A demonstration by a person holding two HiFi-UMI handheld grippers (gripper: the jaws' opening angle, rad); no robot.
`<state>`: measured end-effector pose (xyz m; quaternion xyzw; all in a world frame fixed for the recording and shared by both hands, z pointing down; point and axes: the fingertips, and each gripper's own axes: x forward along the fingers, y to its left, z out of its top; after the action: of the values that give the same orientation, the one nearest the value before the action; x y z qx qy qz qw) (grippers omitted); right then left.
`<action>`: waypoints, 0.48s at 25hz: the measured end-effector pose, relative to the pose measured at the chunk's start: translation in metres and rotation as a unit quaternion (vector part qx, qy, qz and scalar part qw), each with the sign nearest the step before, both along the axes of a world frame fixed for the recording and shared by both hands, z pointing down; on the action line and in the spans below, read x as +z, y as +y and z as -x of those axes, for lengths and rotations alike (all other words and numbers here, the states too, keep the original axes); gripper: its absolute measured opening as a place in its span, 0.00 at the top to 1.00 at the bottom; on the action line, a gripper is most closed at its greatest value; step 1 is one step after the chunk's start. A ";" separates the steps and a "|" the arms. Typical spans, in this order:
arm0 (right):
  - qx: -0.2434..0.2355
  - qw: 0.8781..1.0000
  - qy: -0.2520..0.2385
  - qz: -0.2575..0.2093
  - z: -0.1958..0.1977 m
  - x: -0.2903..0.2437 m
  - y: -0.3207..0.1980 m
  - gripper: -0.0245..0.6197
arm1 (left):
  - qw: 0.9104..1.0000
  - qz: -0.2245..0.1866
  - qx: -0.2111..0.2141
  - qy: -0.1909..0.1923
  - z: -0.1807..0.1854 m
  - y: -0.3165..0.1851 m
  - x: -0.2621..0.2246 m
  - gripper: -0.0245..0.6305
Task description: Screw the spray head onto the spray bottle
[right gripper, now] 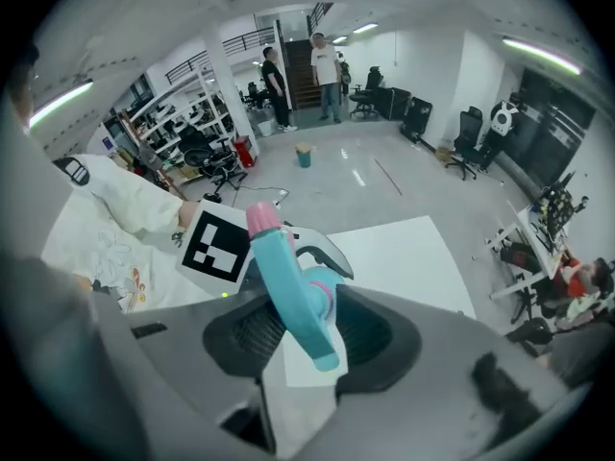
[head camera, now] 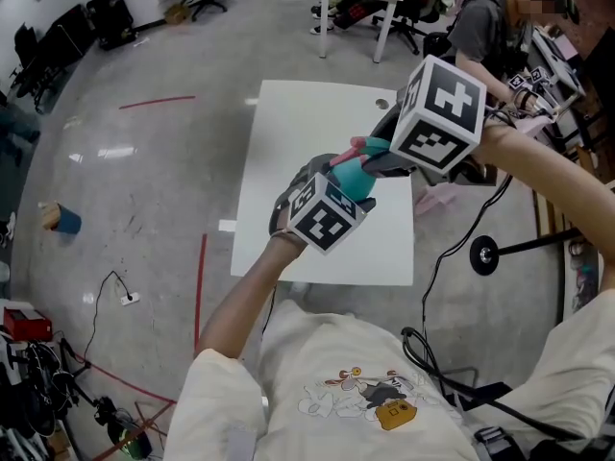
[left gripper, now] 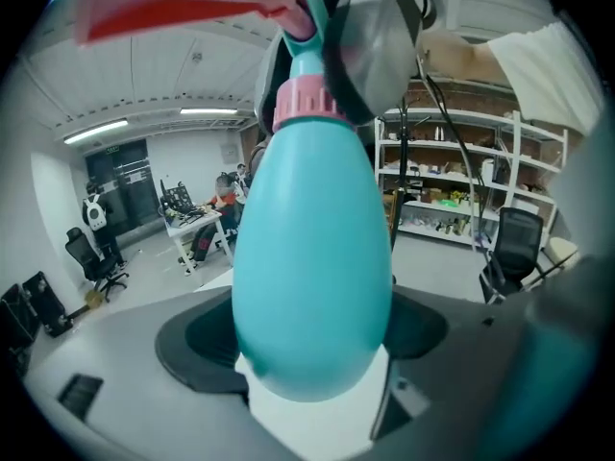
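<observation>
Holding the spray bottle (left gripper: 307,257) clamped in our left gripper (left gripper: 309,344), neck pointing away from its jaws | our right gripper (right gripper: 309,329) grips the spray head (right gripper: 293,286) just beyond that neck, pink collar (left gripper: 303,104) at the mouth | axes seem roughly in line; we cannot see the threads | we judge the right wrist twists next.

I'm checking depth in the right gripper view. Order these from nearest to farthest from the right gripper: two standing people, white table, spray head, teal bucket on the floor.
1. The spray head, between the jaws.
2. The white table, just behind it, to the right.
3. The teal bucket, on the floor beyond the table.
4. The standing people, at the back of the room.
</observation>
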<state>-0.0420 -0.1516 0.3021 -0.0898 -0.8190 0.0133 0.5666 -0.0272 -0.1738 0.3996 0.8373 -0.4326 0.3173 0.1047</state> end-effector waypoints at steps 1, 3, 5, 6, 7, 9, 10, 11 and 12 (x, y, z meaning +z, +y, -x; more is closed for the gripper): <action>-0.007 1.000 -0.004 -0.001 0.001 -0.003 0.001 0.75 | 1.000 -0.001 0.007 0.004 -0.001 0.000 -0.001 0.32; -0.026 1.000 -0.010 -0.006 -0.001 -0.008 0.004 0.71 | 1.000 -0.002 0.022 0.001 -0.004 0.002 0.001 0.32; -0.044 0.999 -0.013 -0.012 -0.007 -0.013 0.005 0.66 | 0.999 0.006 0.041 -0.004 -0.007 0.008 0.005 0.32; -0.055 0.998 -0.016 -0.019 -0.010 -0.018 0.005 0.65 | 0.998 0.014 0.056 -0.001 -0.008 0.012 0.008 0.32; -0.073 0.997 -0.021 -0.031 -0.014 -0.023 0.005 0.64 | 0.997 0.026 0.076 0.006 -0.010 0.017 0.011 0.32; -0.132 0.988 -0.032 -0.067 -0.020 -0.037 0.010 0.64 | 0.988 0.061 0.139 0.042 -0.019 0.033 0.016 0.32; -0.171 0.981 -0.038 -0.088 -0.023 -0.044 0.015 0.64 | 0.978 0.081 0.180 0.066 -0.024 0.043 0.017 0.32; -0.211 0.971 -0.041 -0.107 -0.027 -0.051 0.021 0.64 | 0.965 0.100 0.225 0.089 -0.028 0.053 0.017 0.32; -0.248 0.960 -0.044 -0.124 -0.030 -0.057 0.029 0.64 | 0.950 0.118 0.270 0.108 -0.031 0.064 0.017 0.32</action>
<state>-0.0124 -0.1227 0.2450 -0.2200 -0.7904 -0.2330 0.5221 0.0035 -0.1097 0.4168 0.9339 -0.1364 0.2897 0.1593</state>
